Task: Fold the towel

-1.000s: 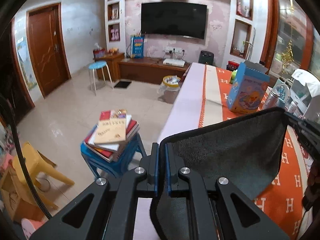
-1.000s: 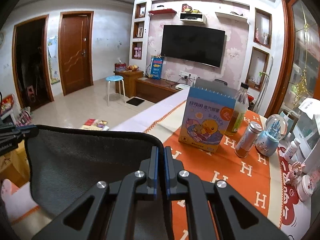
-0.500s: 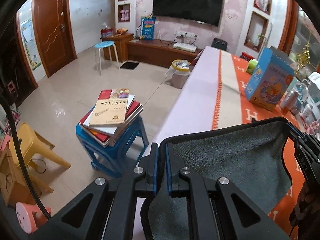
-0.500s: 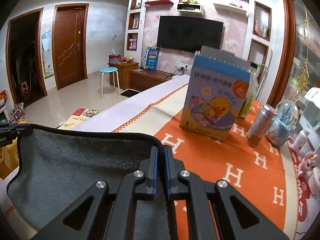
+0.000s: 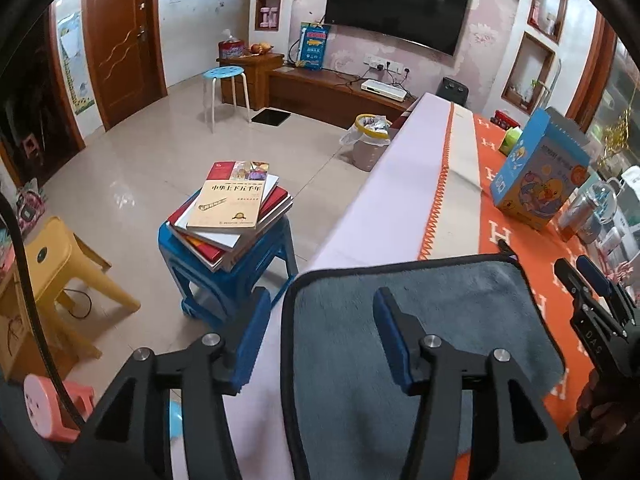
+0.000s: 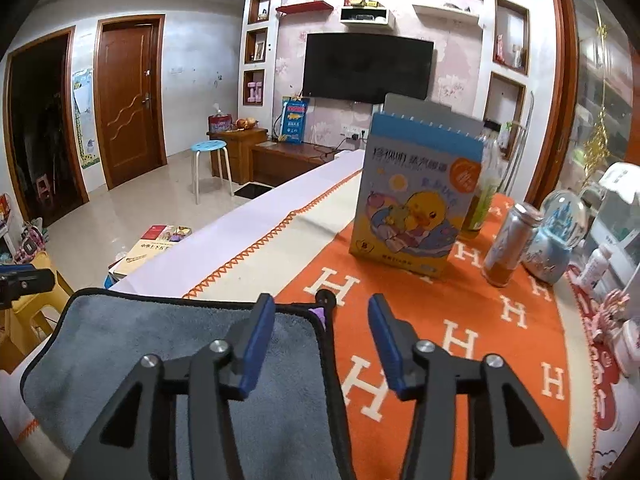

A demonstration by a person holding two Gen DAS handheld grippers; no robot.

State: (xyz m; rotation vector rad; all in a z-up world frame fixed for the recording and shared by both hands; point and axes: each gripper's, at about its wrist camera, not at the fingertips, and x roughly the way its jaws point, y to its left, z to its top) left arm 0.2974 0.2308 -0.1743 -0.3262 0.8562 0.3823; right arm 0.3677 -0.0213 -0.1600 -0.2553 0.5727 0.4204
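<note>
A grey towel (image 5: 448, 320) with a black hem lies flat on the orange tablecloth (image 5: 516, 240) at the near table edge. It also shows in the right wrist view (image 6: 160, 344). My left gripper (image 5: 320, 320) is open and empty, straddling the towel's far left corner. My right gripper (image 6: 322, 328) is open and empty, straddling the towel's far right corner, where a small hanging loop (image 6: 326, 298) pokes out. The right gripper also shows at the right of the left wrist view (image 5: 592, 300).
A blue duck box (image 6: 416, 208), a bottle (image 6: 484, 196), a can (image 6: 510, 246) and a snow globe (image 6: 556, 232) stand further back on the table. Left of the table, a blue stool with stacked books (image 5: 232, 208) and a yellow stool (image 5: 68, 272) stand on the floor.
Both grippers lowered the towel onto the table and opened, letting go of its corners. The towel now lies flat.
</note>
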